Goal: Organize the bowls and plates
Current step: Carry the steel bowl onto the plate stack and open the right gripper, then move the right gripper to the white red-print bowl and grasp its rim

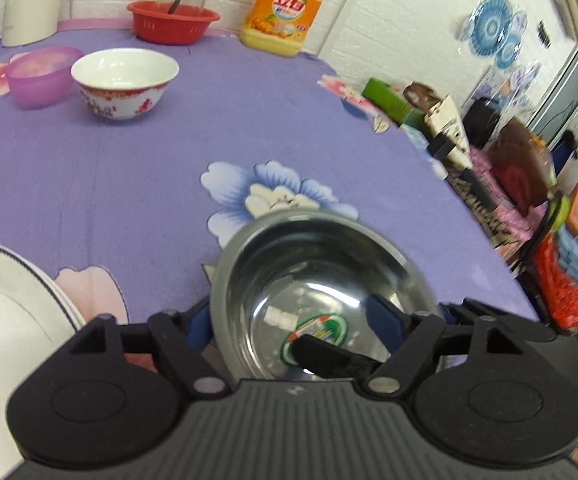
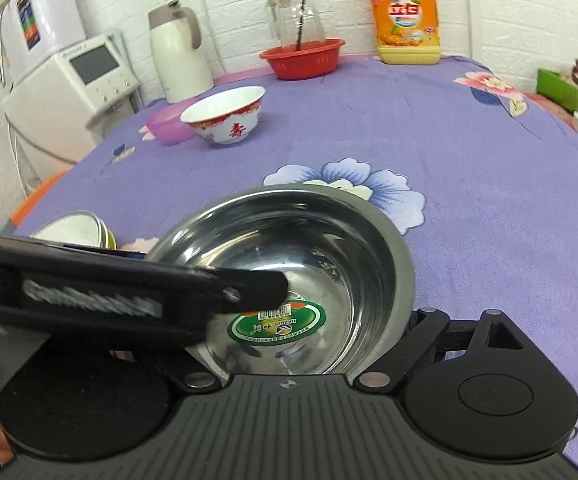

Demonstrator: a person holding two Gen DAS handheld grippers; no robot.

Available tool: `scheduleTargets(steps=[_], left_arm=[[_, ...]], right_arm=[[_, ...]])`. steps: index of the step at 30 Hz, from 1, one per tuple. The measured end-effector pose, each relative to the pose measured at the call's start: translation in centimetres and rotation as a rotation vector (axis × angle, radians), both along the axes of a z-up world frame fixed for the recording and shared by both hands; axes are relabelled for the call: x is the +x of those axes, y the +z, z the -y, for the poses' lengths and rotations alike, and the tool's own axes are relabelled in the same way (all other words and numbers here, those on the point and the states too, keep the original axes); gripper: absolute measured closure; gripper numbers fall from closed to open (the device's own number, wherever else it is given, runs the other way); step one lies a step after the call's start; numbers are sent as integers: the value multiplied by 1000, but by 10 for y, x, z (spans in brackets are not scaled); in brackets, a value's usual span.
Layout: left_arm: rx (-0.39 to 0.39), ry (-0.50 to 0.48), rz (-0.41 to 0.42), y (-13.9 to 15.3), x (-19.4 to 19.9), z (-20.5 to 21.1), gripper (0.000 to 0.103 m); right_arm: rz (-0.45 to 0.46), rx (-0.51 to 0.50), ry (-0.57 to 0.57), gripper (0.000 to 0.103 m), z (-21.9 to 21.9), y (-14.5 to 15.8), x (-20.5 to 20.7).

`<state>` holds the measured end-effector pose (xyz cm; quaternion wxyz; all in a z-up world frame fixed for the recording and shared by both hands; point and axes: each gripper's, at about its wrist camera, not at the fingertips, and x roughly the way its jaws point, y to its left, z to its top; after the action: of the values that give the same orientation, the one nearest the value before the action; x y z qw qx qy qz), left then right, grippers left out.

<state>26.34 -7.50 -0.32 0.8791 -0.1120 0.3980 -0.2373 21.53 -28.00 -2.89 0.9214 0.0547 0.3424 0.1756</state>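
A steel bowl (image 1: 321,280) with a green sticker sits close in front of both grippers on the purple flowered cloth; it also shows in the right wrist view (image 2: 329,248). My left gripper (image 1: 289,320) straddles the bowl's left wall, one blue finger (image 1: 385,316) inside and one outside. In the right wrist view the left gripper's finger (image 2: 257,284) reaches into the bowl from the left. My right gripper's fingers are hidden behind the bowl. A white bowl with red pattern (image 1: 125,80) (image 2: 225,116) stands far back. A white plate (image 1: 13,304) lies at the left.
A purple plastic bowl (image 1: 41,72), a red basket (image 1: 173,20) with a glass jug, a yellow detergent bottle (image 1: 285,8) and a white thermos (image 2: 177,52) stand along the back. Stacked plates (image 2: 77,232) lie left. Clutter lies beyond the table's right edge (image 1: 469,140).
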Motion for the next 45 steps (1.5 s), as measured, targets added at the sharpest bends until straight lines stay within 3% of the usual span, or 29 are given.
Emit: scheduleTargets(steps=[1, 2, 10, 18, 32, 45], left_arm=[[-6, 12, 8, 6, -2, -4, 3], [-7, 34, 32, 13, -4, -7, 2], [-31, 121, 118, 48, 2, -47, 2], [14, 221, 98, 37, 9, -80, 2], [32, 301, 84, 35, 64, -118, 2], [80, 315, 60, 28, 115, -125, 2]], right_arm=[[7, 6, -15, 0, 5, 2, -3], [19, 2, -32, 0, 9, 6, -6], [72, 43, -109, 0, 34, 27, -9], [10, 81, -63, 0, 19, 22, 12], [97, -111, 60, 0, -34, 68, 70], [76, -227, 153, 0, -74, 73, 147]])
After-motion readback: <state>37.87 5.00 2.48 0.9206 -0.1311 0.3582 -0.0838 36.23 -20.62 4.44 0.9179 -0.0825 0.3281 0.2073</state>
